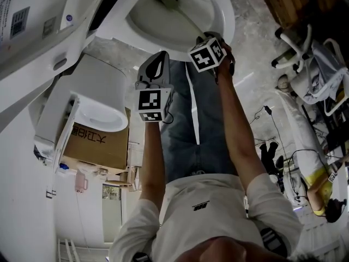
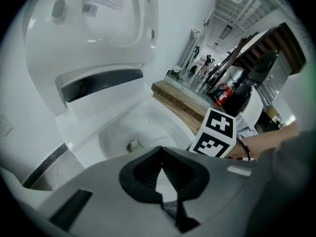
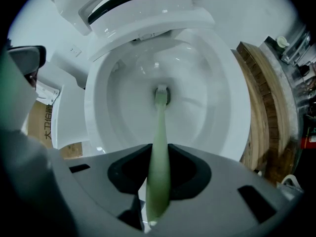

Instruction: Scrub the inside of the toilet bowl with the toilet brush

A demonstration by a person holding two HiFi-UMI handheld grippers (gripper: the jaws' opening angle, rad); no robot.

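Note:
The white toilet bowl point(image 1: 218, 12) stands open below me, with its lid point(image 2: 113, 14) raised. A pale green toilet brush point(image 3: 159, 142) reaches down into the bowl point(image 3: 207, 98), and its head point(image 3: 162, 94) rests at the bottom by the drain. My right gripper point(image 3: 159, 171) is shut on the brush handle, just above the bowl's near rim point(image 1: 203, 37). My left gripper point(image 1: 157, 65) hangs to the left of it over the rim, shut with nothing in it point(image 2: 162, 174). In the left gripper view the brush head point(image 2: 132, 145) shows small in the bowl.
A second white toilet point(image 1: 101, 97) and a cardboard box point(image 1: 95, 143) stand to the left. A wooden ledge point(image 3: 261, 107) with bottles runs along the bowl's right side. A white chair point(image 1: 305, 64) and cables lie to the far right. The person's jeans point(image 1: 185, 124) are below the grippers.

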